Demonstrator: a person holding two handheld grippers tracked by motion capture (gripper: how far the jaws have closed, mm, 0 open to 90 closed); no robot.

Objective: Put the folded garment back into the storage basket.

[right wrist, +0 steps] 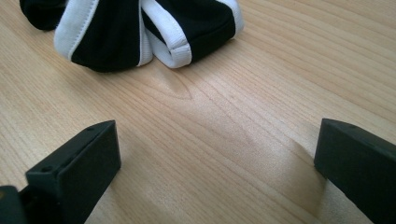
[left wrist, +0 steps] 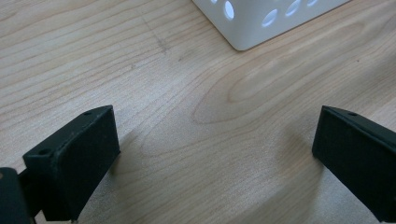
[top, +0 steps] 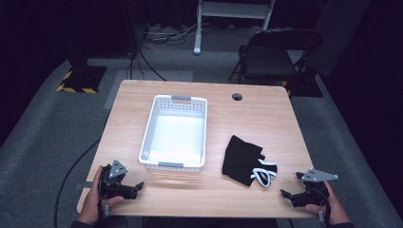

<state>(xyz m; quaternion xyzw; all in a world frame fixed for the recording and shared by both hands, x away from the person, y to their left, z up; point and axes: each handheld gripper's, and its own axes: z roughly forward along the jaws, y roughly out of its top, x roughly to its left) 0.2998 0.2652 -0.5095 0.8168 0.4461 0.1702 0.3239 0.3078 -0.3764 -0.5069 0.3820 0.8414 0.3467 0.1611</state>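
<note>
A black cloth with white trim (top: 248,161) lies crumpled on the wooden table (top: 256,118), right of a white perforated basket (top: 175,133). My right gripper (top: 291,186) rests near the table's front right corner, open, its jaws wide apart over bare wood; the cloth's white-edged folds (right wrist: 140,32) lie just beyond them. My left gripper (top: 134,181) sits at the front left corner, open with nothing between its jaws (left wrist: 215,154). A corner of the basket (left wrist: 261,23) shows ahead of it.
A folding chair (top: 275,54) stands behind the table on grey carpet. A round cable hole (top: 237,97) is near the table's far edge. Cables run across the floor at the back and left.
</note>
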